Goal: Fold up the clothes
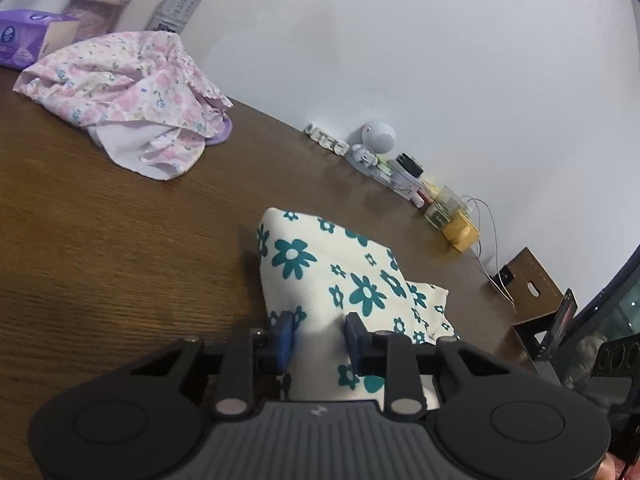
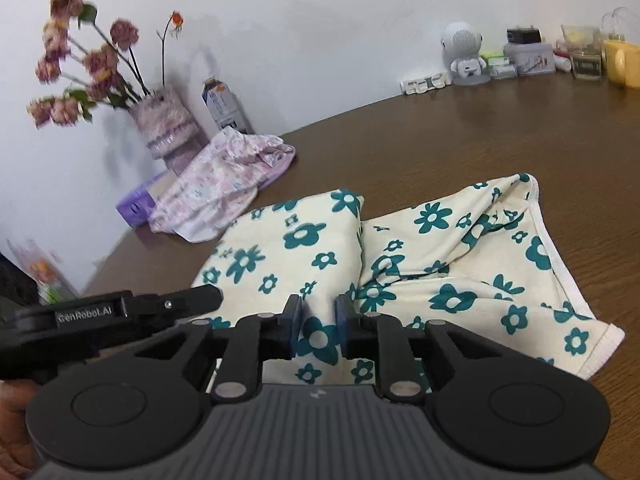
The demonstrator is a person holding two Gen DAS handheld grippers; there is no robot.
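**Both grippers on the near hem, mid-fold**

The cream cotton garment printed with teal flowers (image 2: 420, 248) lies partly folded on the brown wood-grain table (image 2: 460, 132), its left portion doubled over into a thick pad, its right portion flat with a white stitched hem showing; the left gripper (image 1: 319, 332) has its blue pads set narrow with a ridge of the cloth pinched up between them, so I judge it clamped on the fabric; the right gripper (image 2: 318, 322) likewise stands narrow with the printed cloth filling the gap between its pads, and appears to grip the near edge; the left tool's black body shows at the left of the right wrist view, so the two sit close together on the same edge.

The step in hand looks like carrying that near edge over for another fold; the next move calls for lifting both hands together and level, so the layers stay aligned; a crumpled pink floral cloth (image 1: 132, 92) lies well apart, near a purple tissue box (image 1: 28, 36), seemingly awaiting its turn.
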